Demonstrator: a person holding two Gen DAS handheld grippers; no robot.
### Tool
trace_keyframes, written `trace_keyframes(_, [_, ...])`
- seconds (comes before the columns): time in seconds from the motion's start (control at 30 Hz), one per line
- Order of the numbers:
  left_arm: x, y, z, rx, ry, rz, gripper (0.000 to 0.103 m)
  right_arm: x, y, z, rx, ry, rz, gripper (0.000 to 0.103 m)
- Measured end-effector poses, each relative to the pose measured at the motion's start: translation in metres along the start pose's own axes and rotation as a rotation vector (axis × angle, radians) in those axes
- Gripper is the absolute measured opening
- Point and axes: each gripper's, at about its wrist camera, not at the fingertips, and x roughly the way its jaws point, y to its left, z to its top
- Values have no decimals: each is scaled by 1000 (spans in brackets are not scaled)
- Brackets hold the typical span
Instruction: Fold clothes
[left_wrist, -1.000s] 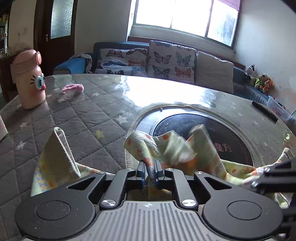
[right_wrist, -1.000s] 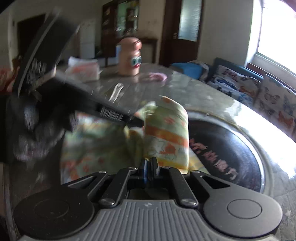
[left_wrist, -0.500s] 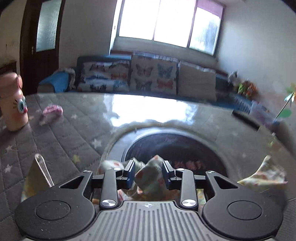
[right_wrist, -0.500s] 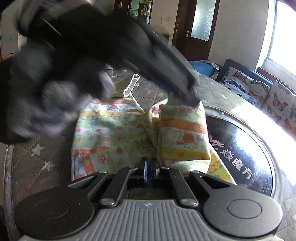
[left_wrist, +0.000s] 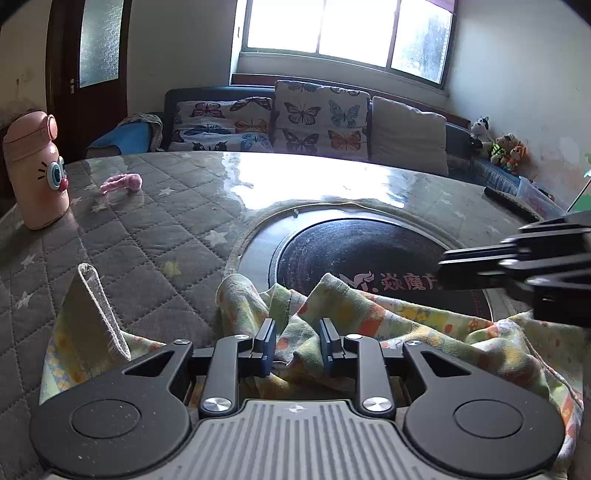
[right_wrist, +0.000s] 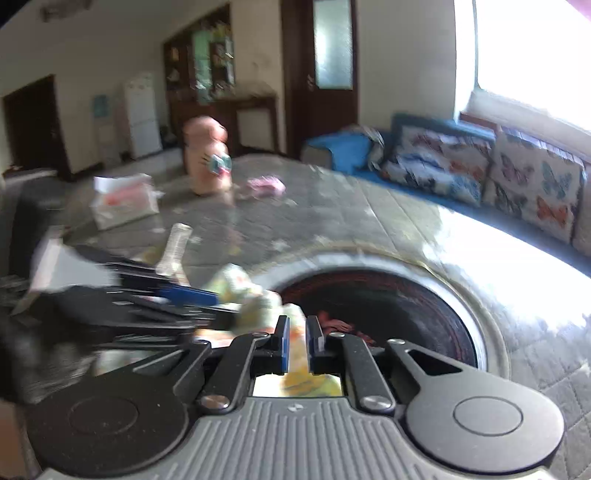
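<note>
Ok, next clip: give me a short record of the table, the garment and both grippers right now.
surface: round table with grey quilted star-print cover, black round disc set in its middle
garment: yellow-green printed cloth, crumpled, lying partly over the disc's near edge
left gripper: fingers apart, just been closing, a cloth fold between them, not clamped
right gripper: fingers slightly apart, nothing pinched; view blurred
other items: pink cartoon-face flask, upright on the cover
</note>
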Motion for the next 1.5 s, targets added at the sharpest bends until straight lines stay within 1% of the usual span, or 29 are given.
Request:
trace_keyframes(0.13, [-4, 3, -1, -5, -8, -8, 30, 27, -8, 3, -28, 57, -11, 9])
trace_keyframes(0.27, [-6, 5, 0, -6, -11, -11, 30, 46, -14, 0, -32, 95, 6, 10])
trace_keyframes(0.33, [-7, 6, 0, -10, -11, -15, 31, 58, -11, 0, -36, 107, 18, 12])
trace_keyframes(0.4, [-7, 7, 0, -10, -10, -14, 33, 65, -8, -1, -40, 116, 26, 19])
trace_keyframes(0.5, [-9, 8, 0, -11, -14, -11, 33, 72, -3, -3, -49, 126, 22, 21])
trace_keyframes(0.57, [-11, 8, 1, -12, -21, -9, 34, 73, -2, -3, -48, 123, 15, 19])
trace_keyframes(0.6, [-13, 9, 2, -15, -27, -7, 36, 72, -2, -3, -47, 120, 10, 14])
trace_keyframes(0.67, [-16, 13, 6, -25, -48, 15, 49, 69, -3, -4, -45, 115, -1, 6])
trace_keyframes(0.73, [-17, 19, 11, -39, -68, 42, 52, 63, -4, -4, -45, 100, -30, 4])
trace_keyframes(0.83, [-12, 29, 20, -66, -70, 79, 52, 52, -12, -4, -26, 70, -92, 3])
trace_keyframes(0.93, [-3, 35, 27, -65, -60, 104, 52, 40, -29, -4, 7, 40, -182, 2])
trace_keyframes(1.03, [5, 38, 30, -58, -43, 111, 52, 27, -53, -6, 81, 29, -260, 2])
trace_keyframes(1.1, [11, 39, 30, -53, -31, 112, 51, 20, -70, -7, 131, 30, -243, 2])
trace_keyframes(1.17, [12, 38, 27, -49, -22, 107, 50, 17, -75, -8, 153, 22, -213, 3])
trace_keyframes(1.2, [12, 38, 25, -48, -18, 106, 50, 18, -74, -7, 158, 23, -184, 5])
trace_keyframes(1.33, [10, 39, 20, -48, -5, 99, 49, 34, -60, -2, 138, 39, -71, 7])
trace_keyframes(1.37, [10, 39, 20, -45, -4, 98, 46, 39, -55, -1, 127, 45, -50, 10])
trace_keyframes(1.43, [8, 40, 20, -40, -3, 94, 46, 50, -44, 2, 101, 64, -22, 16])
trace_keyframes(1.47, [7, 40, 21, -39, -4, 91, 46, 54, -40, 3, 90, 74, -15, 22])
trace_keyframes(1.5, [6, 41, 21, -40, -8, 87, 46, 58, -36, 4, 82, 83, -10, 22])
